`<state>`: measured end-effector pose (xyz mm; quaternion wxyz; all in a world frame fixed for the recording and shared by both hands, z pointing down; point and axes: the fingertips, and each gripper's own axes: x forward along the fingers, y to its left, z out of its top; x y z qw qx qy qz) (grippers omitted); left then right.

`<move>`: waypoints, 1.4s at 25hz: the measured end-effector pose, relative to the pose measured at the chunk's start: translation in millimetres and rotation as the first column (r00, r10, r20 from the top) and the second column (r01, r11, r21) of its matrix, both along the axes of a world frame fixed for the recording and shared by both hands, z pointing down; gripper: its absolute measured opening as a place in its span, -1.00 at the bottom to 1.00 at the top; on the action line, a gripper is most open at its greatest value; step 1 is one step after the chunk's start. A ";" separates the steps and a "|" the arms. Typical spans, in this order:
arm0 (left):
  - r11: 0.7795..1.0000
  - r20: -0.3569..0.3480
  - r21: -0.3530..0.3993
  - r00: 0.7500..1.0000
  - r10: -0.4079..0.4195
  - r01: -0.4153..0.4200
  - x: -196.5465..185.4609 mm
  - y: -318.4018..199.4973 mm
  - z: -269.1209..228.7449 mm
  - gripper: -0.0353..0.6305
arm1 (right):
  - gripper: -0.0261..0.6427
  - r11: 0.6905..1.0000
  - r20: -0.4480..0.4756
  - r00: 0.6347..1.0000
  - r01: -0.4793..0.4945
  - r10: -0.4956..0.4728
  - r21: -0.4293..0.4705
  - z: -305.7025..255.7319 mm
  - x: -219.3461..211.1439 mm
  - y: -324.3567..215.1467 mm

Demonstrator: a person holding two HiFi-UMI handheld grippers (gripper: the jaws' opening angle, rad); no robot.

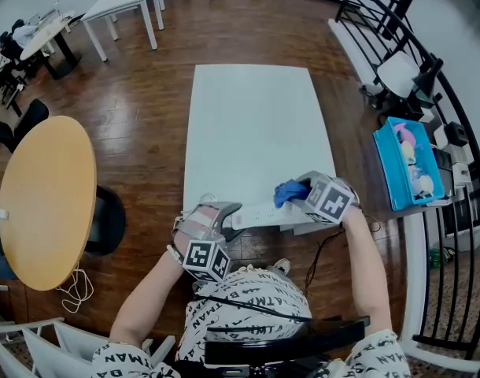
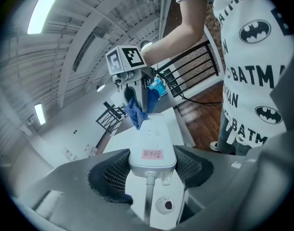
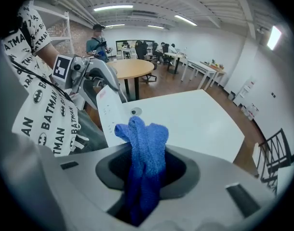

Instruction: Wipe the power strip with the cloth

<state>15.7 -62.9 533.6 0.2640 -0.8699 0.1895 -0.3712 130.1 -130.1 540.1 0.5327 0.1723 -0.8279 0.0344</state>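
Power strip [image 2: 152, 150] clamped between left fingers [image 2: 108, 174] | cloth [image 3: 144, 153] pinched between right fingers [image 3: 180, 171]

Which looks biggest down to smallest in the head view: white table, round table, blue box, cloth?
1. white table
2. round table
3. blue box
4. cloth

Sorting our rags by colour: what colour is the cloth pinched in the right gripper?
The cloth is blue, a plain terry weave; the right gripper view shows it best.
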 end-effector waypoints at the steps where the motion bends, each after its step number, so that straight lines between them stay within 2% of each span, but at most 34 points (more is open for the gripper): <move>1: 1.000 -0.005 -0.002 1.000 -0.006 0.006 -1.4 -1.0 -0.2 -0.05 | -0.52 1.000 -0.004 1.000 -0.017 0.017 0.000 1.5 6.9 -1.6; 8: 0.994 -0.075 -0.052 0.993 -0.096 0.092 -10.4 -16.1 -4.2 -0.05 | -0.52 0.989 0.055 0.988 -0.145 0.145 0.003 3.8 35.9 -5.2; 17: 0.976 -0.124 -0.081 0.969 -0.213 0.204 -18.5 -39.5 -8.6 -0.05 | -0.52 0.972 0.159 0.960 -0.235 0.232 -0.001 12.3 20.1 -0.2; 23: 0.950 -0.154 -0.113 0.939 -0.306 0.291 -16.5 -52.8 -8.5 -0.05 | -0.52 0.941 0.240 0.915 -0.337 0.325 0.010 8.9 9.2 -8.8; 26: 0.934 -0.174 -0.133 0.920 -0.351 0.331 -16.9 -59.6 -7.7 -0.05 | -0.52 0.924 0.293 0.882 -0.382 0.370 -0.016 10.6 6.9 -14.2; 29: 0.919 -0.192 -0.157 0.902 -0.388 0.362 -17.2 -64.1 -8.4 -0.05 | -0.52 0.925 0.343 0.863 -0.377 0.371 -0.049 10.7 -8.3 -9.4; 35: 0.910 -0.205 -0.170 0.889 -0.408 0.378 -18.5 -71.6 -11.6 -0.05 | -0.52 0.948 0.388 0.868 -0.310 0.311 -0.067 6.5 -48.6 3.3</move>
